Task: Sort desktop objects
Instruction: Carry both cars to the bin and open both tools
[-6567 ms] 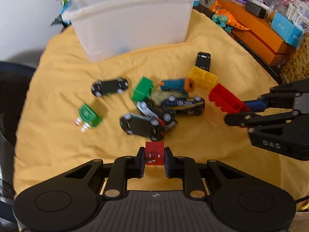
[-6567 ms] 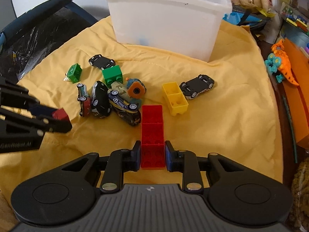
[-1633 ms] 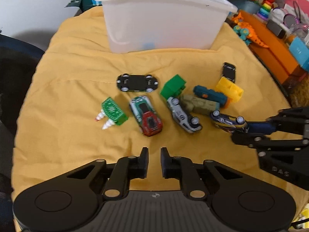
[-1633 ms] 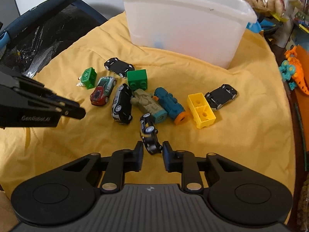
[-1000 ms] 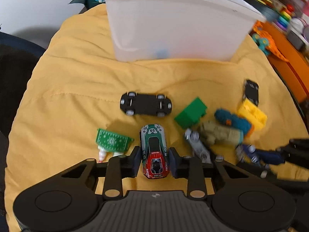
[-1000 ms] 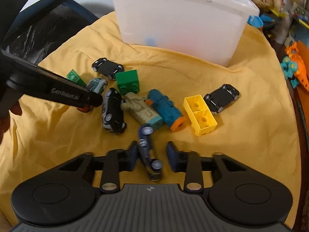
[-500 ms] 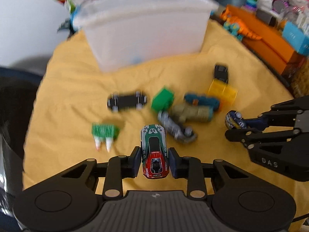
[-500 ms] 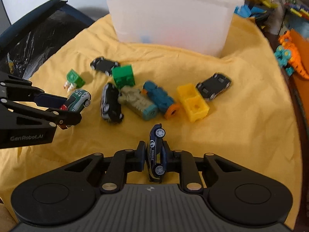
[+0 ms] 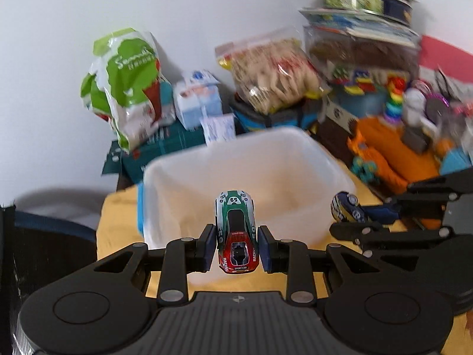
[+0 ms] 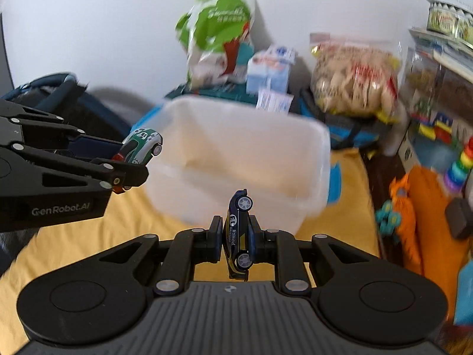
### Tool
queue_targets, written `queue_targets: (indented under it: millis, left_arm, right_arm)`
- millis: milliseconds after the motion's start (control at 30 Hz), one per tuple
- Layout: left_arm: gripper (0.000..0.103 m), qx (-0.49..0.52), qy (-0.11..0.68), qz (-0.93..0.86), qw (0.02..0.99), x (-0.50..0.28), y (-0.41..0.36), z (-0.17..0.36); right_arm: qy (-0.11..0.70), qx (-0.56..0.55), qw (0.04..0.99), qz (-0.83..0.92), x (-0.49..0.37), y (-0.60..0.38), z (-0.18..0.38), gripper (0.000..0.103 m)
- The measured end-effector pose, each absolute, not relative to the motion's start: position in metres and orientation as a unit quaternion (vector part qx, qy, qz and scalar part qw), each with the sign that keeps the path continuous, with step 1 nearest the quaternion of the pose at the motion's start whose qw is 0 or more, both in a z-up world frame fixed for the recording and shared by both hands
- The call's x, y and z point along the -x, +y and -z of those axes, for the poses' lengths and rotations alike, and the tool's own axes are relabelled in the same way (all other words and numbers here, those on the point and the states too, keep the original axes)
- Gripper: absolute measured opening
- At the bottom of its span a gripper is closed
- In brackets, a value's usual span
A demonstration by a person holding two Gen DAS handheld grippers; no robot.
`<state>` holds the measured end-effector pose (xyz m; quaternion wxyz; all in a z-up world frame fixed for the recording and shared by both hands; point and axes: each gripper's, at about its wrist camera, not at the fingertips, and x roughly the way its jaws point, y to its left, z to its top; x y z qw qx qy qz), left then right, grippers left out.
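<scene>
My left gripper (image 9: pixel 236 247) is shut on a green, white and red toy race car (image 9: pixel 236 230), nose pointing away, held in the air just before the near rim of the translucent white bin (image 9: pixel 248 174). My right gripper (image 10: pixel 235 238) is shut on a dark blue toy car (image 10: pixel 238 236) turned on its side, also lifted, in front of the bin (image 10: pixel 242 153). Each gripper shows in the other view: the right gripper (image 9: pixel 354 222) with the blue car (image 9: pixel 344 210), the left gripper (image 10: pixel 133 168) with the green car (image 10: pixel 142 145). The other toys on the cloth are out of view.
A yellow cloth (image 10: pixel 88 230) covers the table under the bin. Behind the bin stand a green and white snack bag (image 9: pixel 124 85), a small white box (image 9: pixel 198 100) and a clear bag of snacks (image 9: pixel 272 74). Orange boxes (image 9: pixel 408 153) and toys crowd the right.
Both grippers have risen with their cars and tilted upward. The view has swung from the toys on the cloth to the bin's rim and the clutter behind it.
</scene>
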<state>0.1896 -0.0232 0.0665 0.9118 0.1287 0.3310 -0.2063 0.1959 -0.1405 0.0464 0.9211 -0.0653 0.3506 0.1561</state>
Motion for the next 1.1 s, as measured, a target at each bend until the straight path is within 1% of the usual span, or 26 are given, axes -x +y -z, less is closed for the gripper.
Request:
queue_targets:
  millis: [167,300,533,600,633,667,700,733,900,967,1067,1100]
  left_arm:
    - [0.034,-0.122,0.337,0.186,0.915,-0.239,-0.031,-0.064]
    - [0.034,-0.137,0.35,0.174,0.91,-0.275,-0.039,-0.049]
    - [0.034,-0.142,0.384,0.17,0.896,-0.301,-0.046,-0.017]
    - [0.035,-0.144,0.392,0.165,0.893,-0.303,-0.046,-0.011]
    - [0.035,-0.137,0.396,0.162,0.894,-0.305,-0.044,-0.01]
    - [0.038,-0.127,0.395,0.158,0.896,-0.304,-0.041,-0.011]
    - [0.043,-0.121,0.391,0.157,0.899,-0.303,-0.039,-0.013]
    - [0.045,-0.117,0.386,0.156,0.902,-0.301,-0.037,-0.016]
    - [0.046,-0.116,0.363,0.16,0.91,-0.277,-0.025,-0.033]
    - [0.047,-0.109,0.356,0.164,0.913,-0.259,-0.017,-0.04]
    - [0.05,-0.113,0.348,0.178,0.913,-0.226,-0.003,-0.043]
    - [0.055,-0.116,0.347,0.18,0.913,-0.214,0.002,-0.043]
  right_arm:
    - [0.35,0.049,0.925,-0.14,-0.243,-0.136,-0.049,0.019]
    - [0.357,0.049,0.924,-0.128,-0.276,-0.134,-0.045,0.019]
    - [0.396,0.03,0.91,-0.118,-0.31,-0.141,-0.012,0.02]
    - [0.403,0.028,0.908,-0.113,-0.313,-0.142,-0.007,0.031]
    - [0.402,0.022,0.908,-0.113,-0.313,-0.144,-0.006,0.038]
    - [0.399,0.018,0.91,-0.114,-0.313,-0.145,-0.007,0.04]
    - [0.395,0.018,0.911,-0.114,-0.311,-0.146,-0.008,0.04]
    - [0.392,0.02,0.913,-0.115,-0.309,-0.147,-0.01,0.041]
    - [0.369,0.018,0.922,-0.119,-0.286,-0.154,-0.025,0.043]
    - [0.351,0.017,0.928,-0.123,-0.266,-0.161,-0.029,0.049]
    - [0.325,0.025,0.936,-0.129,-0.234,-0.17,-0.029,0.051]
    - [0.321,0.033,0.937,-0.131,-0.225,-0.172,-0.028,0.051]
